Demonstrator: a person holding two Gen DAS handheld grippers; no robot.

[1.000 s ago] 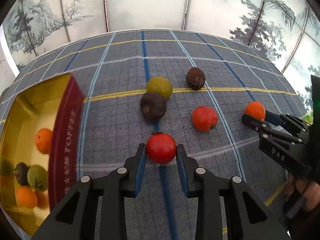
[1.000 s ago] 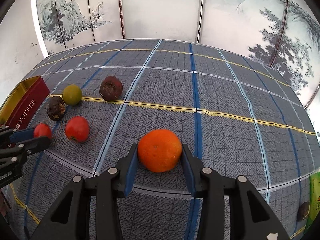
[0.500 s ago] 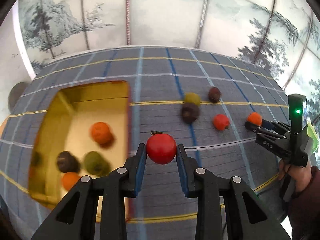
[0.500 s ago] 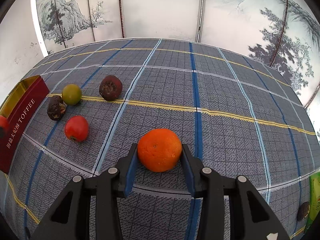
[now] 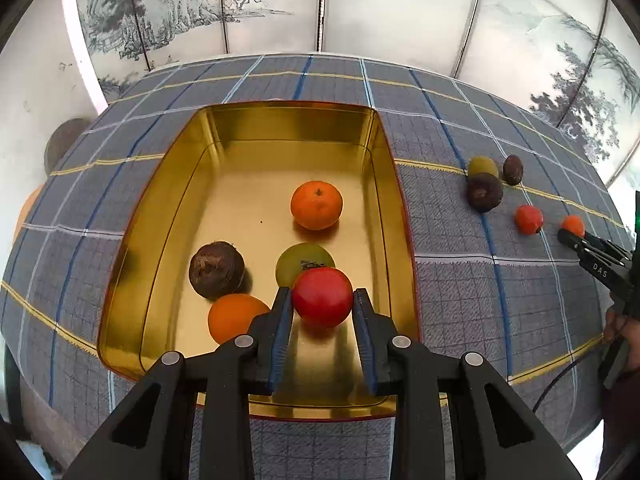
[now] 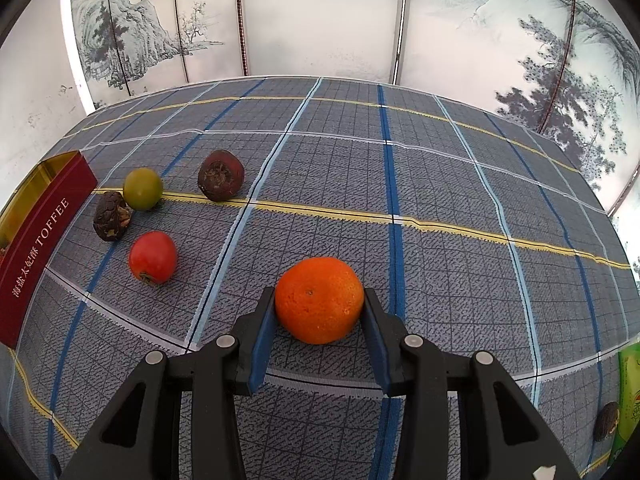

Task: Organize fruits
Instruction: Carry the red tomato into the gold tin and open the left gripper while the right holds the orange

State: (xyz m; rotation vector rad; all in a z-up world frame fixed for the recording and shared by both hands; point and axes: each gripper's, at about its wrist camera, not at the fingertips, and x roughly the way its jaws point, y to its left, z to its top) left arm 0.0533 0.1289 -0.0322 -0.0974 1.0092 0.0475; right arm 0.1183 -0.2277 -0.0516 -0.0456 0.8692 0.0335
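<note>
My left gripper (image 5: 322, 305) is shut on a red tomato (image 5: 322, 297) and hangs over the near end of the gold tin (image 5: 372, 184). Inside the tin lie an orange (image 5: 316, 205), a green fruit (image 5: 298, 261), a dark brown fruit (image 5: 216, 269) and a second orange (image 5: 234, 317). My right gripper (image 6: 319, 312) is shut on an orange (image 6: 319, 299) low over the cloth. On the cloth to its left lie a red tomato (image 6: 152, 257), a green fruit (image 6: 142, 188) and two dark brown fruits (image 6: 220, 175) (image 6: 111, 216).
The tin's red side, lettered TOFFEE (image 6: 38, 248), stands at the far left of the right wrist view. A green packet (image 6: 629, 392) and a dark fruit (image 6: 606, 426) sit at the right edge. A painted screen (image 6: 320, 20) backs the checked tablecloth (image 6: 440, 184). A person's hand (image 5: 620, 322) holds the right gripper.
My left gripper carried the red tomato leftward from the cloth to above the tin, which now fills the middle of its view. The right gripper and its orange stayed put.
</note>
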